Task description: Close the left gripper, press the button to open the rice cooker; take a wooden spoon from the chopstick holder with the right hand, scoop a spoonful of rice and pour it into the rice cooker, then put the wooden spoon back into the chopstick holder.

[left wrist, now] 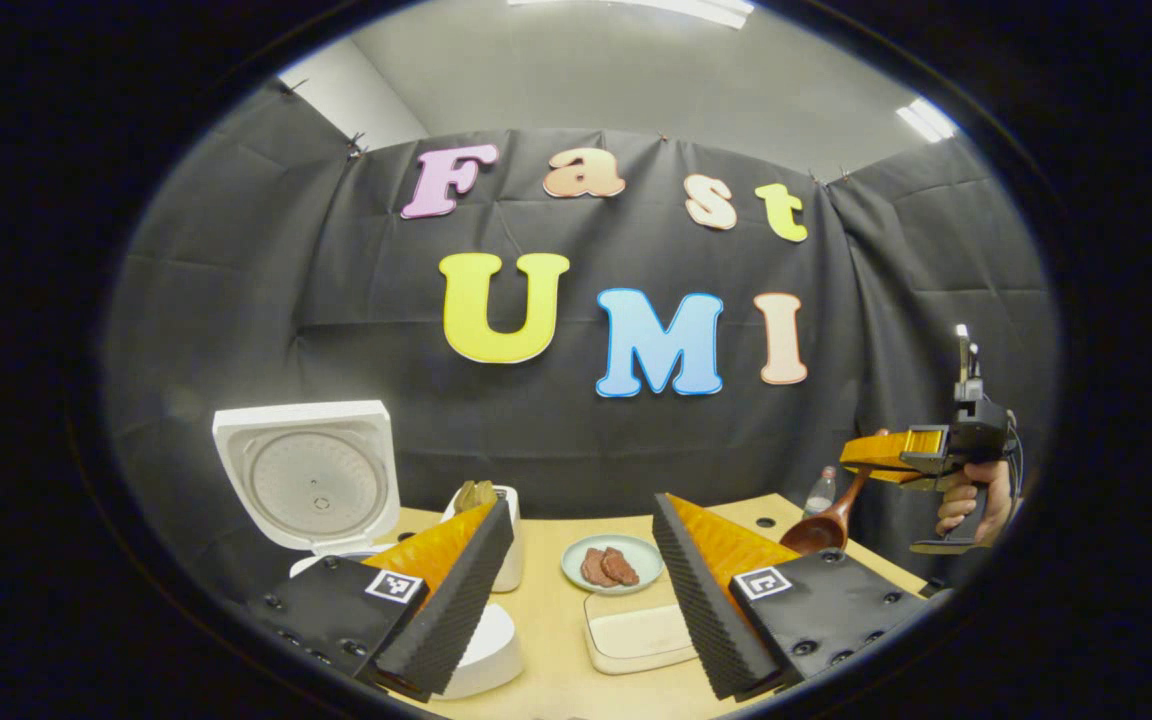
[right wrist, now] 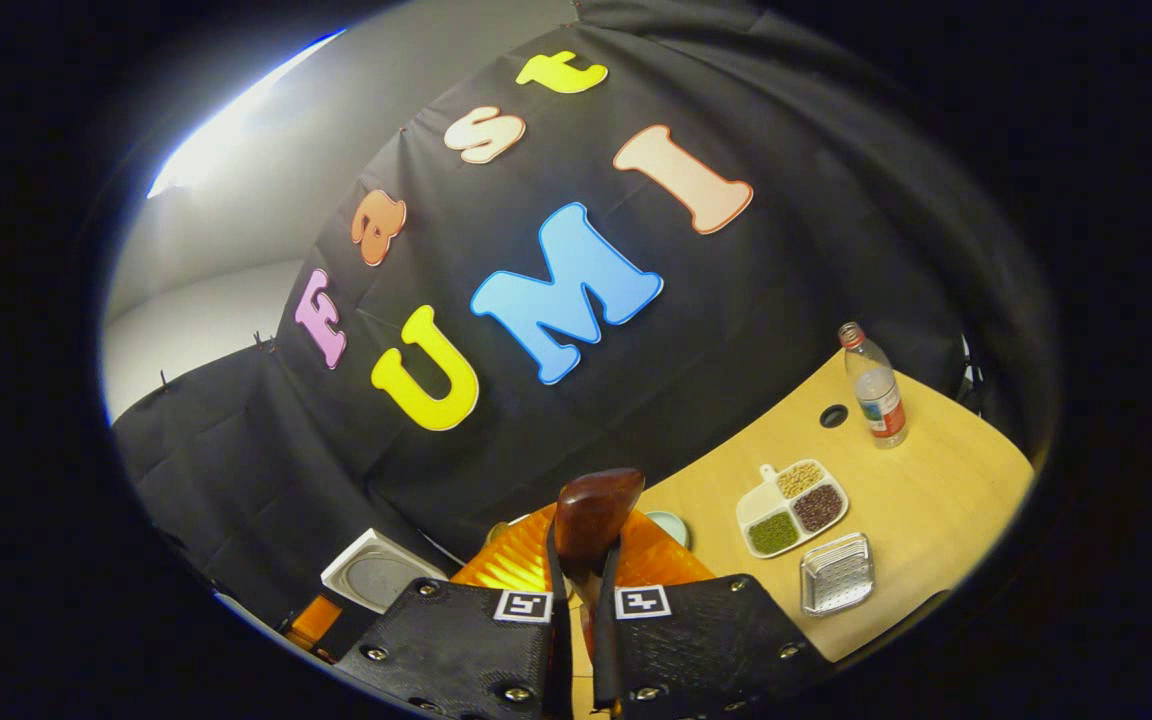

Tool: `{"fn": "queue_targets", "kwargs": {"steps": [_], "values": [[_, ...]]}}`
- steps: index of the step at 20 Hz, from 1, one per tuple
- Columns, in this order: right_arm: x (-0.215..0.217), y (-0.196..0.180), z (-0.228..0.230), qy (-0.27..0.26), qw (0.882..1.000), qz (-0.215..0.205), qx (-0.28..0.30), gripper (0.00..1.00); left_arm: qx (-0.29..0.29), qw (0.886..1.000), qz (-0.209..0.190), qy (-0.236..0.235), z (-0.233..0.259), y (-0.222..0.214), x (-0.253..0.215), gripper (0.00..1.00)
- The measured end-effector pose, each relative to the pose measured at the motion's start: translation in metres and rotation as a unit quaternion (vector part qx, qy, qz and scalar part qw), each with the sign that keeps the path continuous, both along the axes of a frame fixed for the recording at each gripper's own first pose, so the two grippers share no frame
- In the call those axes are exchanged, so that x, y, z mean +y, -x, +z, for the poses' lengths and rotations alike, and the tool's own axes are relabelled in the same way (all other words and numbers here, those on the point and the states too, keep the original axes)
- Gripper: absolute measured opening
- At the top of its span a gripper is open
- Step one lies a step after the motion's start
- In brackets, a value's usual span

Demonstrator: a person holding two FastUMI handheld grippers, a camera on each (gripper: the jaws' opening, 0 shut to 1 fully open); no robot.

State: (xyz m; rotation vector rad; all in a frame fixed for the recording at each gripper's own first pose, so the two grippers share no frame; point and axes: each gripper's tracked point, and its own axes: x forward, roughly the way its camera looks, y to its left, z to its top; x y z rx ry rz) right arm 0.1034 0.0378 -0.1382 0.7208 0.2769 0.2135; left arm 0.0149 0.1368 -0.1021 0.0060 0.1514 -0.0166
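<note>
The white rice cooker (left wrist: 308, 480) stands at the table's left with its lid raised; its body is mostly hidden behind my left finger. Beside it is the white chopstick holder (left wrist: 510, 560) with utensils in it. My left gripper (left wrist: 576, 600) is open, nothing between its fingers, low over the table in front of them. At the far right a hand (left wrist: 976, 500) holds my right gripper (left wrist: 881, 455) above the table edge, shut on the wooden spoon (left wrist: 824, 527), whose bowl hangs down. In the right gripper view my right gripper (right wrist: 581, 580) clamps the spoon's (right wrist: 594, 512) handle, bowl pointing forward.
A small plate (left wrist: 576, 570) with brown pieces and a shallow white box (left wrist: 636, 635) lie between my left fingers. On the table's right part are a divided dish (right wrist: 796, 505) of grains and beans, a metal tray (right wrist: 836, 572), a plastic bottle (right wrist: 876, 385) and a cable hole (right wrist: 833, 415).
</note>
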Motion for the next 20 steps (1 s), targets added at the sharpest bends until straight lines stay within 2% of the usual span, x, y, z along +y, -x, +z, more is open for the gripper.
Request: {"fn": "queue_targets", "kwargs": {"steps": [5, 10, 14, 20], "values": [[-0.043, -0.009, -0.025, 0.024, 0.999, -0.042, 0.025, 0.09, -0.008, 1.000, 0.022, -0.010, 0.011, -0.001, 0.007, 0.96], [-0.087, -0.025, -0.052, 0.092, 0.989, -0.101, 0.051, 0.08, 0.000, 0.999, 0.044, -0.024, 0.009, 0.002, 0.007, 0.97], [-0.101, -0.038, -0.083, 0.135, 0.981, -0.120, 0.072, 0.08, 0.000, 0.998, 0.057, -0.037, 0.010, 0.009, 0.010, 0.97], [-0.098, -0.051, -0.135, 0.164, 0.972, -0.125, 0.109, 0.08, 0.011, 0.996, 0.081, -0.046, 0.009, 0.019, 0.030, 0.99]]}}
